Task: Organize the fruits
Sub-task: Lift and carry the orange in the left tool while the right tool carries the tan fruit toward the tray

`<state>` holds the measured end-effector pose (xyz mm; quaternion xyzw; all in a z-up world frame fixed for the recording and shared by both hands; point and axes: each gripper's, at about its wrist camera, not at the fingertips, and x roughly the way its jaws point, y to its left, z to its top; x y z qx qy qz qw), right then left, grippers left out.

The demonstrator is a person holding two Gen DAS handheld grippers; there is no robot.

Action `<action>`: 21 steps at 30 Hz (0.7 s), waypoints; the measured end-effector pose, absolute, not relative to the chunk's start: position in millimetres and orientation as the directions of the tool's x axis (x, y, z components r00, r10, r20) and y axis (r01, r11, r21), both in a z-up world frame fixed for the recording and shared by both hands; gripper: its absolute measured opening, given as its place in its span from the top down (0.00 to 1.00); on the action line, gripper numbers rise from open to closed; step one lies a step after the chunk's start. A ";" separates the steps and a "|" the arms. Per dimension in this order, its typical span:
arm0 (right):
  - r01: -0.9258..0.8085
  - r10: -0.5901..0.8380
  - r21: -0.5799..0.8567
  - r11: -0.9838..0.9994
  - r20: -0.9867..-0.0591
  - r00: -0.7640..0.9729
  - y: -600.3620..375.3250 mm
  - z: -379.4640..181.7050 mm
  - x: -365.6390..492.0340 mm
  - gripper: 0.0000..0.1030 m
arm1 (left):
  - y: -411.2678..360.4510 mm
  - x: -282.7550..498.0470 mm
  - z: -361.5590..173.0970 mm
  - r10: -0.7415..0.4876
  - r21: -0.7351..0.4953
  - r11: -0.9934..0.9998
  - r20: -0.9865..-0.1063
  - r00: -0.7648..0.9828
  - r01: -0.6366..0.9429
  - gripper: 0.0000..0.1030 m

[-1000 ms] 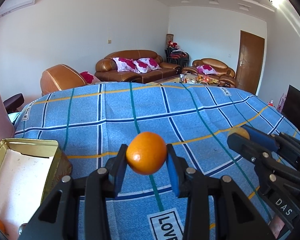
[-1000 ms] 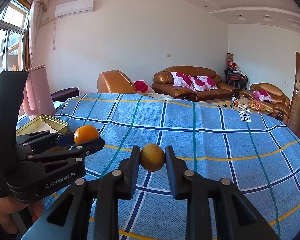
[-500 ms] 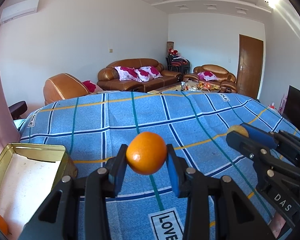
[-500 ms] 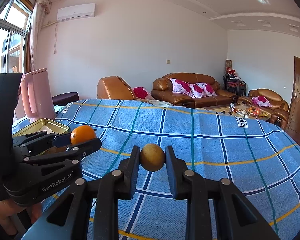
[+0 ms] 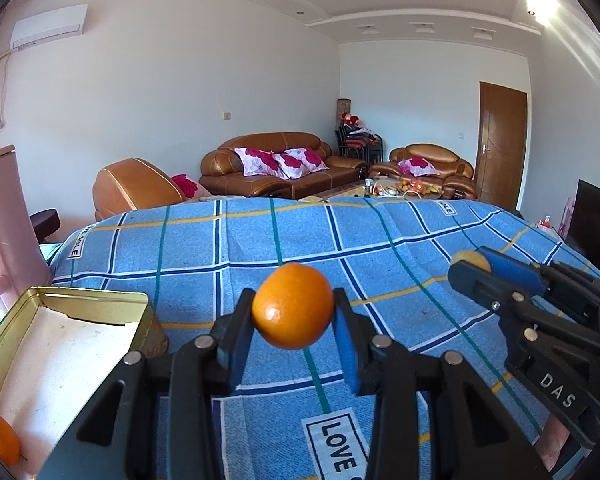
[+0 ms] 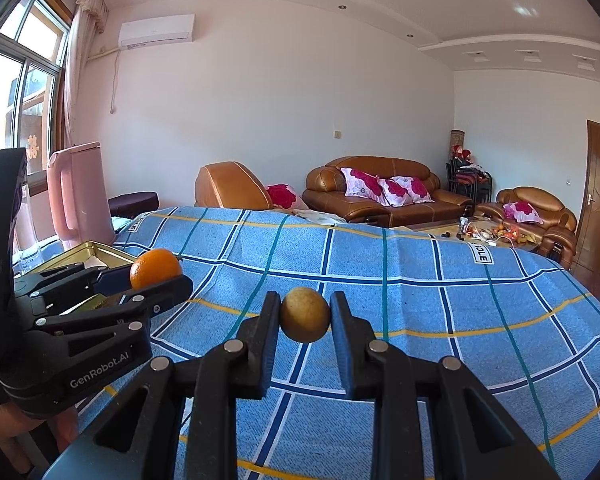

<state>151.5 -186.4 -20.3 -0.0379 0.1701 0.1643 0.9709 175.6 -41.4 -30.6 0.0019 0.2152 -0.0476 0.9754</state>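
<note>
My left gripper (image 5: pixel 293 312) is shut on a bright orange mandarin (image 5: pixel 293 306), held above the blue checked tablecloth (image 5: pixel 340 248). In the right wrist view the same left gripper (image 6: pixel 156 274) shows at the left with the mandarin (image 6: pixel 155 267). My right gripper (image 6: pixel 305 316) is shut on a small brownish-yellow round fruit (image 6: pixel 305 315). That right gripper (image 5: pixel 470 262) appears at the right edge of the left wrist view with the fruit (image 5: pixel 469 259). A gold tin box (image 5: pixel 72 304) stands at the lower left, with another small orange (image 5: pixel 2 438) in its near corner.
A pink jug (image 6: pixel 80 196) stands beyond the tin at the table's left edge. Brown leather sofas (image 6: pixel 380 192) and an armchair lie behind the table. A low table with clutter (image 6: pixel 492 234) is at the far right. A hand (image 6: pixel 24 428) holds the left gripper.
The left gripper with the mandarin has shifted slightly, so the tin and pink jug show more at the left. Both cameras tilted up a little. Both grips are unchanged.
</note>
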 end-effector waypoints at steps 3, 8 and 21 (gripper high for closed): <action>-0.338 0.310 -0.023 0.941 -0.339 0.888 -185.1 -20.1 148.9 0.74 | -38.0 169.8 -31.0 -0.099 -0.024 0.995 -0.420 0.902 0.098 0.62; -0.350 0.318 -0.039 0.936 -0.331 0.888 -180.9 -20.2 142.2 0.74 | -33.5 162.2 -31.5 -0.110 -0.037 0.994 -0.431 0.896 0.104 0.62; -0.417 0.371 -0.070 0.906 -0.342 0.864 -160.7 -20.8 120.0 0.74 | -21.8 130.6 -31.0 -0.115 -0.026 0.993 -0.434 0.894 0.115 0.62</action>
